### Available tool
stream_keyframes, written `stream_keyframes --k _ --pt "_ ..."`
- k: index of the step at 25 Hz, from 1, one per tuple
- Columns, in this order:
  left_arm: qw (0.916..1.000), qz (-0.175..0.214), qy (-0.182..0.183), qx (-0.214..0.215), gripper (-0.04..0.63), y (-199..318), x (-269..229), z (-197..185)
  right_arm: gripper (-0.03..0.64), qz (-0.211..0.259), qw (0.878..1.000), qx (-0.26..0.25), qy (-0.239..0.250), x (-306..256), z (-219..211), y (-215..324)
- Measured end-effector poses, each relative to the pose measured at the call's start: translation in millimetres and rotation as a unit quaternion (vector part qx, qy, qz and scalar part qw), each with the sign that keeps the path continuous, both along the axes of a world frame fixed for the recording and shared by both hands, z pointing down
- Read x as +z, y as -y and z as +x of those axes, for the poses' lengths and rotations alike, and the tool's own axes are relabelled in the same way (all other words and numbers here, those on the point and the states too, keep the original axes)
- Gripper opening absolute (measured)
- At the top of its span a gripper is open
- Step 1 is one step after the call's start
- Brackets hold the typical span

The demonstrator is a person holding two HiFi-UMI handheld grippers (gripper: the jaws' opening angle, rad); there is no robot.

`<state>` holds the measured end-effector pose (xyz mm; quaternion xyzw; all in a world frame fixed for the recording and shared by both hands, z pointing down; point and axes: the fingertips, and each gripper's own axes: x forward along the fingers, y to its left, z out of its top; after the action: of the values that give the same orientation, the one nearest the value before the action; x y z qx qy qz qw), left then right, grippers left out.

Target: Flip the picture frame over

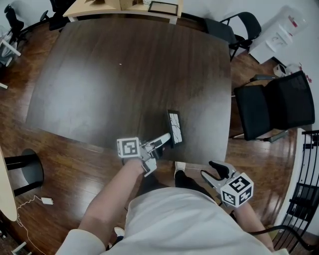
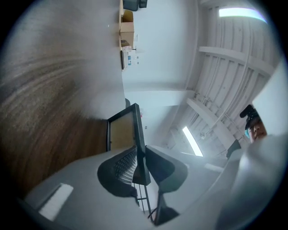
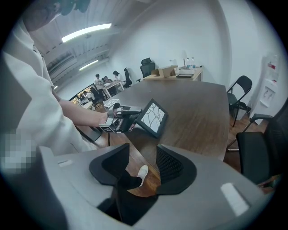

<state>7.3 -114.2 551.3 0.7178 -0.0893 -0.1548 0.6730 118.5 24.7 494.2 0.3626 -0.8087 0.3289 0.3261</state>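
A black picture frame [image 1: 174,127] stands tilted on one edge near the front edge of the dark table [image 1: 124,74], its white cracked-pattern face turned right. My left gripper [image 1: 167,140] is shut on the frame's near edge. In the left gripper view the frame [image 2: 135,134] runs edge-on between the two pads, its tan backing showing. The right gripper view shows the frame [image 3: 153,117] held up by the left gripper [image 3: 135,114]. My right gripper [image 1: 214,169] hangs open off the table's front, over the floor, with nothing between its jaws [image 3: 141,168].
Black chairs [image 1: 276,102] stand right of the table, another [image 1: 239,27] at the far right corner. A light wooden desk [image 1: 124,7] with a box lies beyond the far edge. My shoe [image 3: 140,173] and wooden floor [image 1: 65,164] are below.
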Motion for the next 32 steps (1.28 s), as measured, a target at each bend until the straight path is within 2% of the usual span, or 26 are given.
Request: stream_keyframes --k 3,5,13,23,32 --pt "0.9977 0.034 0.056 0.016 0.057 -1 12 -6 0.192 0.0 1.0 -0.002 0.003 1 -4 2" --pt "0.9956 0.044 0.079 0.023 0.057 -2 18 -9 0.192 -0.001 1.0 -0.002 0.006 3 -6 2" --pt "0.9895 0.048 0.132 0.033 0.054 2 34 -18 0.192 0.001 1.0 0.013 0.016 7 -8 4" --pt "0.9746 0.045 0.212 0.054 0.048 5 46 -27 0.192 0.013 0.999 0.029 0.03 7 -5 7" --pt "0.9675 0.056 0.243 0.044 0.037 8 36 -28 0.19 0.025 0.998 0.027 0.042 7 5 8"
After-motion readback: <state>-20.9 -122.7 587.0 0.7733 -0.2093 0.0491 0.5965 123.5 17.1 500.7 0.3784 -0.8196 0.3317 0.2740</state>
